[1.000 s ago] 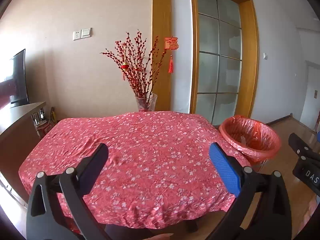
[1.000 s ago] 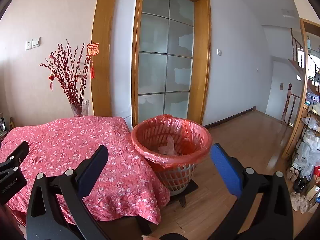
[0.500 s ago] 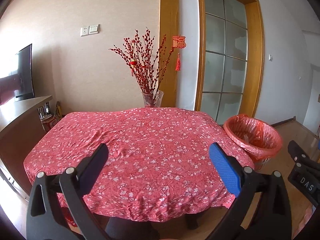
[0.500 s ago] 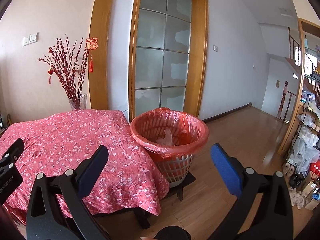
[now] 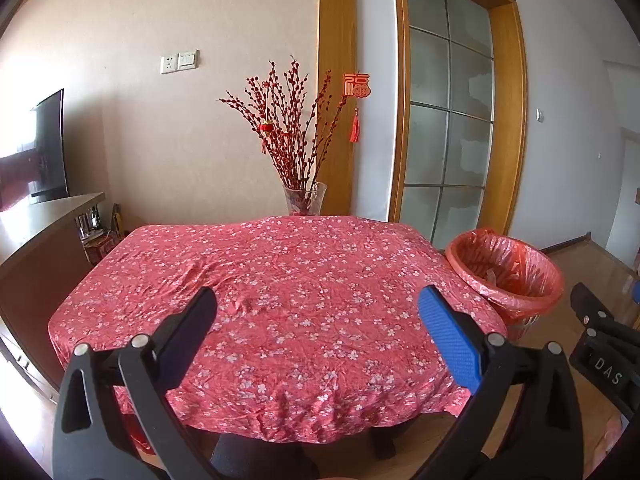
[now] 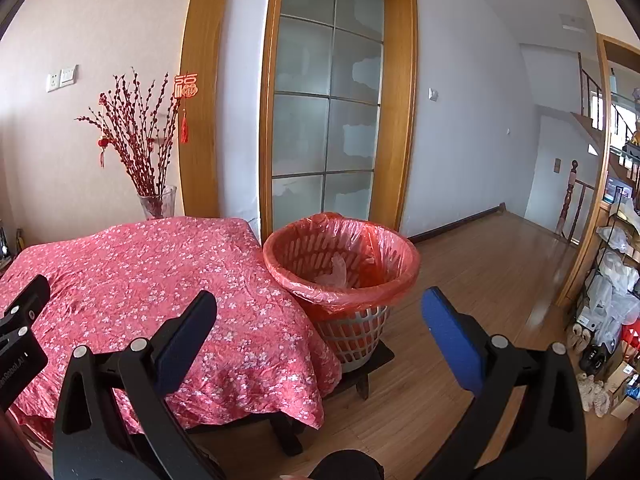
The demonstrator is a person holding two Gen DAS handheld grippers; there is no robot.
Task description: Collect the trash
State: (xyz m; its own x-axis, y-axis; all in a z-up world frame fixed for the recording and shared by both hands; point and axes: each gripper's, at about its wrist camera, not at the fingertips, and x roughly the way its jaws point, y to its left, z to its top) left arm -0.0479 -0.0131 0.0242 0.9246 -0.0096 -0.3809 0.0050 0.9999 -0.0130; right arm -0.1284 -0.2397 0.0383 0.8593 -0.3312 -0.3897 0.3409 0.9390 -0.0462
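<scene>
A white basket with a red liner [image 6: 342,276] stands on a low dark stand right of the table; pale crumpled trash [image 6: 334,270] lies inside it. The basket also shows in the left wrist view [image 5: 506,276]. The table wears a red flowered cloth [image 5: 288,300], also seen in the right wrist view [image 6: 132,280]; I see no loose trash on it. My left gripper [image 5: 318,316] is open and empty, held back from the table's near edge. My right gripper [image 6: 320,316] is open and empty, in front of the basket and apart from it.
A glass vase of red branches [image 5: 305,198] stands at the table's far edge. A brown cabinet with a TV [image 5: 44,216] is at the left. A frosted glass door [image 6: 326,120] is behind the basket. Wooden floor [image 6: 480,264] and cluttered shelves [image 6: 616,264] lie to the right.
Both grippers have pulled back from the table and basket, which look smaller and farther now. Both jaws stay open and empty.
</scene>
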